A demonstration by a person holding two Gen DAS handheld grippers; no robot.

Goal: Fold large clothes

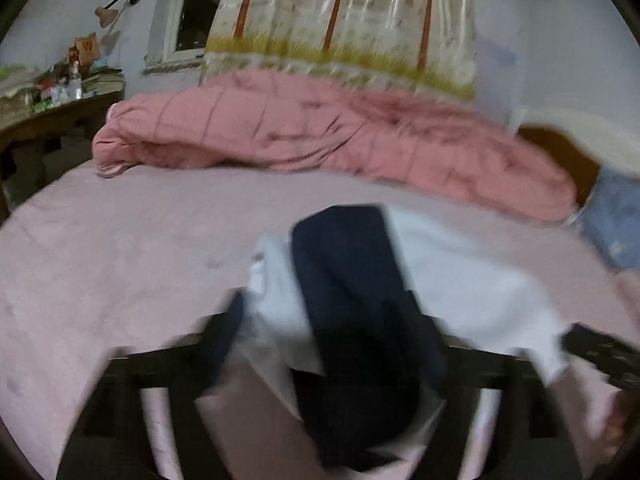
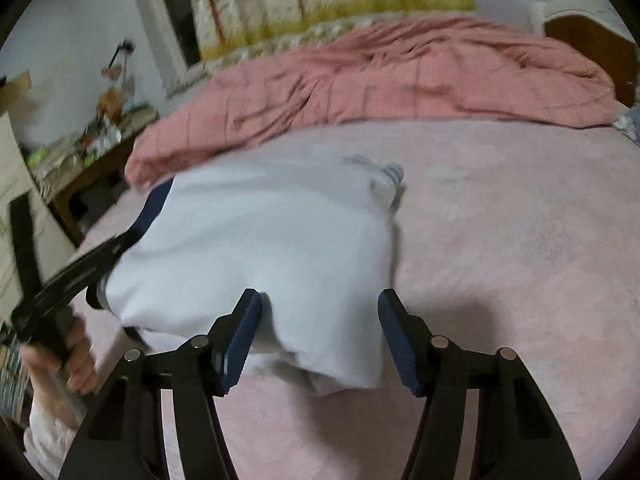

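A white garment with dark navy trim (image 2: 260,240) lies folded in a compact bundle on the pink bed sheet (image 2: 500,260). My right gripper (image 2: 320,320) is open, its blue pads either side of the bundle's near edge, the cloth between them. My left gripper (image 2: 120,240) shows at the bundle's left edge in the right wrist view. In the blurred left wrist view the left gripper (image 1: 320,320) is shut on the garment (image 1: 460,280), a navy strip (image 1: 348,272) draped over the fingers and hiding them. The right gripper's tip (image 1: 600,352) shows at the right.
A rumpled pink quilt (image 1: 320,132) lies across the far side of the bed. A cluttered wooden side table (image 1: 52,112) stands at the left. A curtain (image 1: 340,20) hangs behind. A blue cloth (image 1: 616,216) and wooden headboard (image 2: 592,40) are at the right.
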